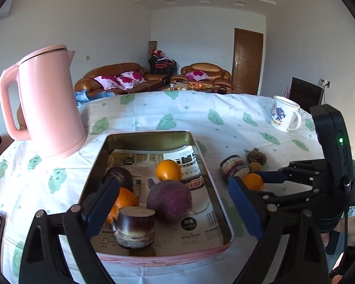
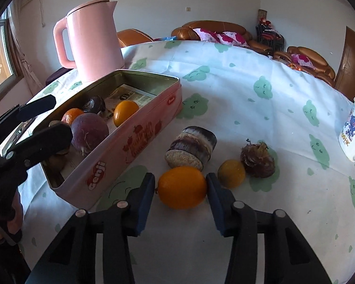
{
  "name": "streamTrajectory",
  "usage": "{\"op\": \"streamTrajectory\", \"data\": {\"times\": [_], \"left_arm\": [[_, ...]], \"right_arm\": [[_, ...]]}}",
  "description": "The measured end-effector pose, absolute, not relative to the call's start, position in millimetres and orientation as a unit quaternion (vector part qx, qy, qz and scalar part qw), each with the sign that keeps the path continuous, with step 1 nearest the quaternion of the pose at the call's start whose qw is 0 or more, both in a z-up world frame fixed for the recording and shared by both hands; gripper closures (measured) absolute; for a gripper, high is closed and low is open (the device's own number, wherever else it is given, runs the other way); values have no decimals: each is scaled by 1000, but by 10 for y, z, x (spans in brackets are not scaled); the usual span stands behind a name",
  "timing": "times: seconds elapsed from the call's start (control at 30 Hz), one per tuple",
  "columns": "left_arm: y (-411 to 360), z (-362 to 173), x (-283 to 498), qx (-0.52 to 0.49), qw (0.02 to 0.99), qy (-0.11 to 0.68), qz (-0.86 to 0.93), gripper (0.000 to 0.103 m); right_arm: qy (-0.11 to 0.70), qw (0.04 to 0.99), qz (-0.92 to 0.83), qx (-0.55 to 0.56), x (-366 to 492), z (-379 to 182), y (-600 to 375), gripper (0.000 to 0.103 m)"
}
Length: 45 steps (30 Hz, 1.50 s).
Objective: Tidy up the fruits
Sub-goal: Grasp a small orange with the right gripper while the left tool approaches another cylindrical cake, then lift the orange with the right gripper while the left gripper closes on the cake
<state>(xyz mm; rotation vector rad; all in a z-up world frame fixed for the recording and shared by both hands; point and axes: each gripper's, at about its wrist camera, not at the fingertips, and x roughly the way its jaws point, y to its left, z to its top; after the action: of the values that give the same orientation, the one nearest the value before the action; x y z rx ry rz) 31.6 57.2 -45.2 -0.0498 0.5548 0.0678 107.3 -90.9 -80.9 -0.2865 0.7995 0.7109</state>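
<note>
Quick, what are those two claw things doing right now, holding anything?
Left gripper: open, holding nothing, hovering over the pink rectangular metal tin.
Right gripper: open around the round orange fruit on the tablecloth, not clamped.

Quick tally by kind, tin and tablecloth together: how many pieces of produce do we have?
Oranges: 3
Sugarcane chunks: 3
Purple round root: 1
Small yellow fruit: 1
Brown bulb: 1
Total: 9
</note>
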Motion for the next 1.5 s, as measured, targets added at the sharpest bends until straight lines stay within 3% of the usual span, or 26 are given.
{"op": "streamTrajectory", "data": {"times": [0.27,0.37,0.63,1.13,1.5], "left_arm": [[226,-396,457,-4,961,277,-5,10],[37,-409,595,3,957,289,-27,21],[-359,-534,996,1,941,332,-70,39],[-205,-688,1181,-35,928,362,-80,37],[-508,-771,1239,55,918,387,-75,41]], "right_arm": [[336,887,295,-110,1030,-649,-1273,57],[332,903,256,-90,1144,-617,-1549,57],[320,917,225,-78,1275,-554,-1803,57],[302,924,225,-69,1230,-527,-1842,57],[303,924,223,-75,1225,-532,-1817,57]]}}
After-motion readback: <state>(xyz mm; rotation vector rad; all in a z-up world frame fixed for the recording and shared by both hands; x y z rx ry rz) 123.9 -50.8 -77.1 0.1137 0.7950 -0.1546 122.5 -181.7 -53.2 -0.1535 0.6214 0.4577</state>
